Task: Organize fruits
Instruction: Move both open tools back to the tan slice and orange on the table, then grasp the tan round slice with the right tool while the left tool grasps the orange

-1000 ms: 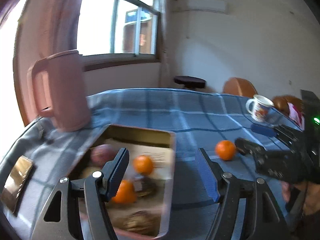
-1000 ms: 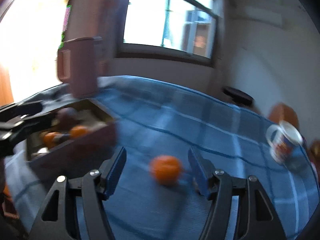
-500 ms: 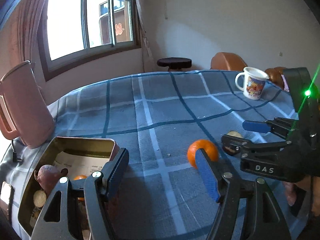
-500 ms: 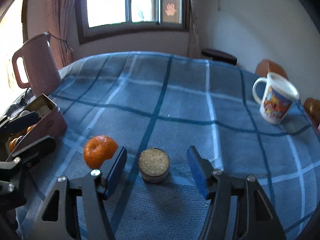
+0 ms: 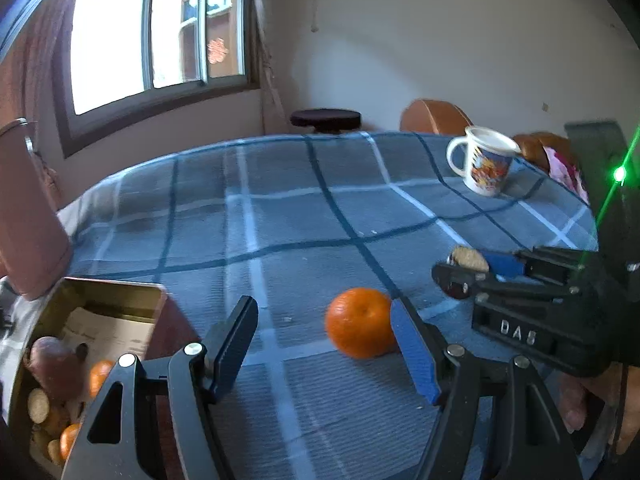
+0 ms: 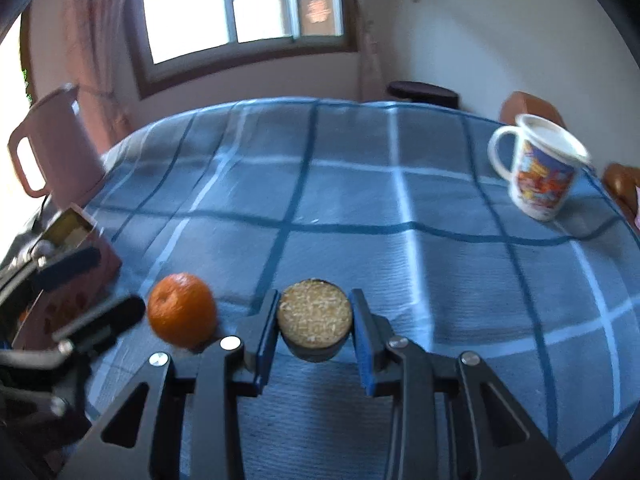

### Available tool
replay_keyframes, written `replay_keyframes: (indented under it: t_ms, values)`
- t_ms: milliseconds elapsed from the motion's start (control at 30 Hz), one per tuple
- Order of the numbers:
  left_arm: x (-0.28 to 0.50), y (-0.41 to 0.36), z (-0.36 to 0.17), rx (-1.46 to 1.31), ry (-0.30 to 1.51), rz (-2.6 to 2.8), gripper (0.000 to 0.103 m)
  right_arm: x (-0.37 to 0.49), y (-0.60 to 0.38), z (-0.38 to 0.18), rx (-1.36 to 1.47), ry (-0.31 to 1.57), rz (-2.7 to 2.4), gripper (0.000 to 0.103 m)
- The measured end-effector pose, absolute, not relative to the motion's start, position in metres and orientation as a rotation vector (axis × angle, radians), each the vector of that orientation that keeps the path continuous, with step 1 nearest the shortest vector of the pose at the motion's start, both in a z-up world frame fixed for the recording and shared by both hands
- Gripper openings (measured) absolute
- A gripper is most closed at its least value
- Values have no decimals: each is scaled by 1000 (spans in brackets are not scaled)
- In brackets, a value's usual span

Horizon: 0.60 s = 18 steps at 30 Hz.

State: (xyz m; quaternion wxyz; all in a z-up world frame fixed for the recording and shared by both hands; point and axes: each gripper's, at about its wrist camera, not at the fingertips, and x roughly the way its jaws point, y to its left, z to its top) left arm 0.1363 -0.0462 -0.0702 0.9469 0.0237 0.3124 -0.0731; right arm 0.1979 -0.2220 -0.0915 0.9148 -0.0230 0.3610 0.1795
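Orange tangerine (image 5: 360, 322) against wide left fingers' (image 5: 414, 354) blue pad; right fingers (image 6: 362, 342) gripping grain-topped cup (image 6: 315, 322).

1 orange (image 5: 360, 322), 1 mug (image 5: 484, 162), 1 tin (image 5: 120, 300), 1 jug (image 6: 56, 144).

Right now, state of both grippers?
Left gripper: open, empty, orange ahead by its right finger.
Right gripper: shut on the round grainy-topped piece.
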Motion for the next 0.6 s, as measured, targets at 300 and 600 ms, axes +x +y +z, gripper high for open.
replay_keyframes:
  t_ms: [300,600]
  values:
    - [168,-58,-84,27,762,-176,70,201,-231,-90,-1,744,355,37]
    - [181,-59,-96,12,845,-213,65,203,-229,-93,-11,754,357,37]
